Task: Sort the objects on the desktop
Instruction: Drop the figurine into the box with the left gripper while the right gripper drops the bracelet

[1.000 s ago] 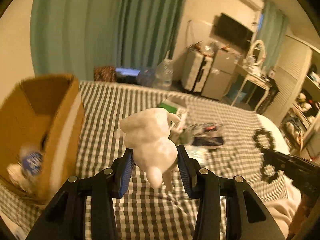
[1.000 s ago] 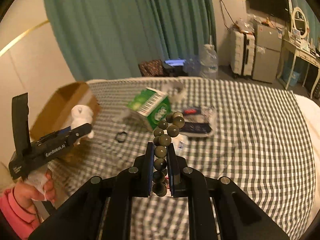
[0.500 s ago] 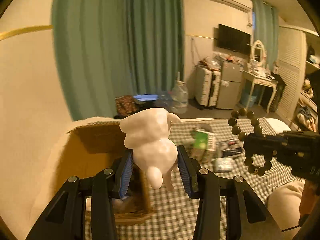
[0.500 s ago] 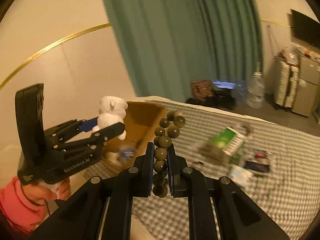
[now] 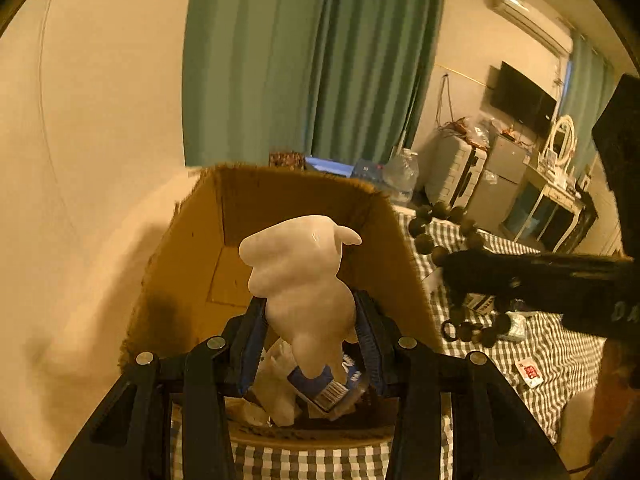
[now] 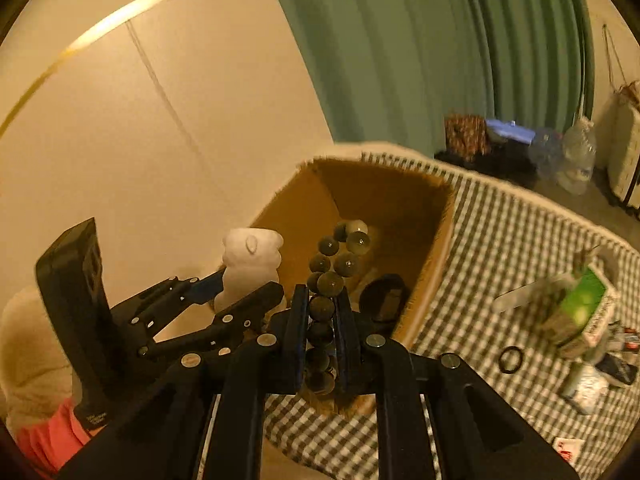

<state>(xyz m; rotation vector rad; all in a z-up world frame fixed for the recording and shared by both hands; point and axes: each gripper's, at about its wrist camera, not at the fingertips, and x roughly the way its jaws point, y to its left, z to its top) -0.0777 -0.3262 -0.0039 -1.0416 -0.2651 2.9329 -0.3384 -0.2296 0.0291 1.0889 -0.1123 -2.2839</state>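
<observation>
Left gripper is clamped on a white figurine, blue-padded fingers pressing its lower body from both sides, figurine upright-ish with head toward the far wall. It's held over the open cardboard box, above the near half of the opening. Inside the box, under the figurine: a blue-labelled packet and some crumpled whitish stuff; can't tell what exactly.

Right gripper is closed on a string of dark beads, jaws pinching the strand in the middle, upper loop sticking up past the fingertips, lower beads hanging between the fingers. From the right wrist view the beads sit over the cardboard box opening too, near its front edge. A dark roundish object lies in the box just right of the beads. From the left wrist view the right gripper comes in from the right side with the beads just beside the box's right wall, blurred.

From the right wrist view the left gripper and figurine are just left of the beads, close, not touching as far as I can see.

Box stands on a checkered cloth. Still out on the cloth, well apart from the box: green-and-white carton, black ring, small packets, a card with red print. Green curtain behind
</observation>
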